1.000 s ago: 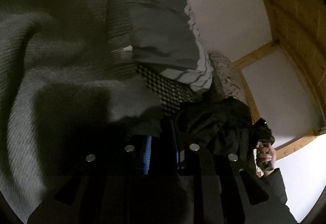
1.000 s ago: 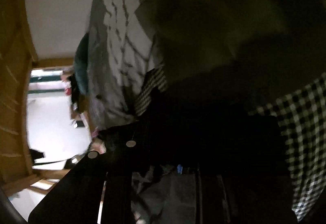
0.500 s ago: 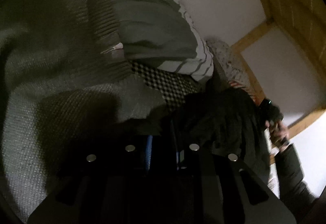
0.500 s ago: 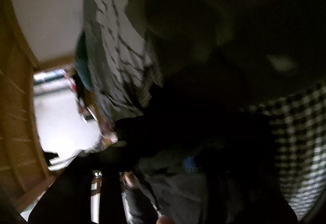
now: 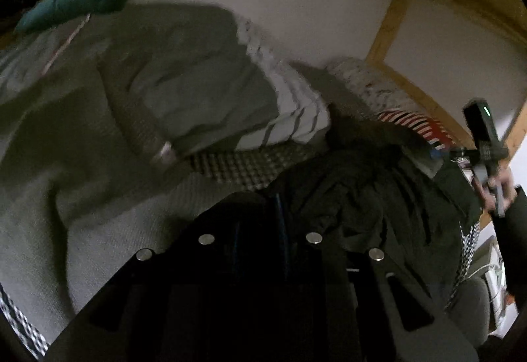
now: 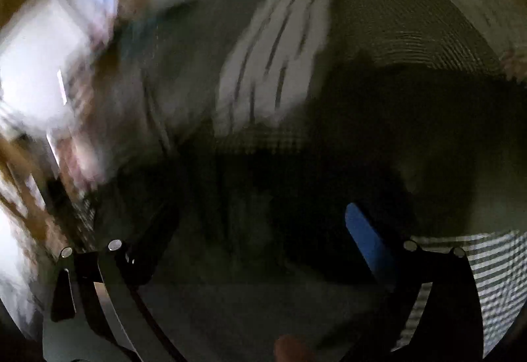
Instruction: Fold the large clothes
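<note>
Left tool [image 5: 260, 213] nearly closed, pinching dark garment [image 5: 355, 197], which spills right of its tips. Right tool [image 6: 250, 230] wide open, empty, garment just beyond it.

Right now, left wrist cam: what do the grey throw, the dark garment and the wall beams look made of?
Grey throw: looks like coarse knit or woven fabric, matte; a fine ribbed texture shows. Dark garment: thin, soft cloth, possibly cotton or synthetic, matte; it bunches in many small creases. Too dark to say more. Wall beams: wood, light and unpainted by the look; warm yellow tone, faint grain.
</note>
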### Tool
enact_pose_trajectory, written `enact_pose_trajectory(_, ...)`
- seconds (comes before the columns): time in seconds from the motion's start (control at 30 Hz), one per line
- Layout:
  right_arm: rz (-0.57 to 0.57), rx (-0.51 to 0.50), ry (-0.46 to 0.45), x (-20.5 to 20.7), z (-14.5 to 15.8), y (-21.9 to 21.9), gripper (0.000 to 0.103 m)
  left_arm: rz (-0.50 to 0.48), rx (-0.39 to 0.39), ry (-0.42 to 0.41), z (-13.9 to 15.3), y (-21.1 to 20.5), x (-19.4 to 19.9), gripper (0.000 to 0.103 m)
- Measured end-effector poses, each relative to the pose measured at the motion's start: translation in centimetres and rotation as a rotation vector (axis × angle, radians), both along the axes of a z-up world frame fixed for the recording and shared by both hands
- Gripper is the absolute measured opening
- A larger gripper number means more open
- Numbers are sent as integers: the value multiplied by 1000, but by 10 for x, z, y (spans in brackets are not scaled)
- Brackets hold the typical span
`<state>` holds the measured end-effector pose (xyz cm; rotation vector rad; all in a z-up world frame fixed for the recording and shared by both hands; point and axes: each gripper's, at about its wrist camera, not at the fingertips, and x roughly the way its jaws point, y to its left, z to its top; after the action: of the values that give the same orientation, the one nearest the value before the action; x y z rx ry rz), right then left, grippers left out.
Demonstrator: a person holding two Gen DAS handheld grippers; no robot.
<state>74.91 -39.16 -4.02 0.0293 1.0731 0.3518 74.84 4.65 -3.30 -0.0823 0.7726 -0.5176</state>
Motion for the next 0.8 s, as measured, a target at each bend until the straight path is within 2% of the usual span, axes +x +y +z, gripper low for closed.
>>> enact_pose_trajectory(0.03, 53, -122, 26, -3, -17, 23, 100, 9, -12, 30, -5, 2, 6, 19)
enact_pose_trajectory(0.1, 92, -314, 113, -2, -60, 49, 100, 30, -66, 171, -21, 15, 25, 18)
enact_pose_trajectory(0.17, 75, -327, 135, 3, -76, 54, 100, 44, -199, 315, -39, 40, 42, 19)
enact_pose_trajectory(0.2, 63, -309, 132, 5, -78, 52, 100, 39, -323, 396, -52, 58, 49, 21)
enact_pose_trajectory(0.23, 47, -257, 124, 7, -74, 49, 100, 38, -406, 457, -62, 73, 54, 24)
enact_pose_trajectory(0.27, 44, -188, 102, 7, -67, 49, 100, 36, -473, 484, -70, 89, 55, 47)
enact_pose_trajectory(0.3, 53, -60, 36, 2, -48, 48, 100, 45, -494, 467, -71, 98, 53, 97)
enact_pose_trajectory(0.33, 62, 6, -20, -1, -35, 53, 100, 52, -541, 441, -71, 110, 51, 97)
enact_pose_trajectory(0.37, 57, 44, -112, -9, -14, 60, 100, 90, -554, 430, -74, 120, 49, 97)
enact_pose_trajectory(0.4, 56, 34, -167, -13, -2, 71, 100, 150, -520, 428, -79, 130, 48, 97)
enact_pose_trajectory(0.47, 69, -75, -203, -10, 5, 104, 100, 129, -536, 410, -87, 130, 47, 97)
enact_pose_trajectory(0.5, 60, -144, -191, -2, 1, 119, 100, 130, -519, 390, -86, 126, 44, 97)
enact_pose_trajectory(0.53, 38, -233, -133, 12, -14, 133, 100, 127, -502, 374, -83, 122, 42, 97)
enact_pose_trajectory(0.6, -6, -293, -52, 33, -39, 137, 100, 79, -451, 297, -65, 107, 32, 97)
enact_pose_trajectory(0.67, -41, -286, -1, 37, -59, 123, 100, -21, -416, 202, -37, 82, 15, 97)
enact_pose_trajectory(0.7, -58, -279, 18, 42, -67, 117, 100, -71, -421, 187, -26, 72, 10, 97)
enact_pose_trajectory(0.77, -95, -224, 52, 51, -74, 106, 100, -222, -416, 215, -15, 27, -5, 97)
enact_pose_trajectory(0.8, -110, -201, 59, 55, -73, 101, 100, -257, -366, 246, -19, 7, -6, 97)
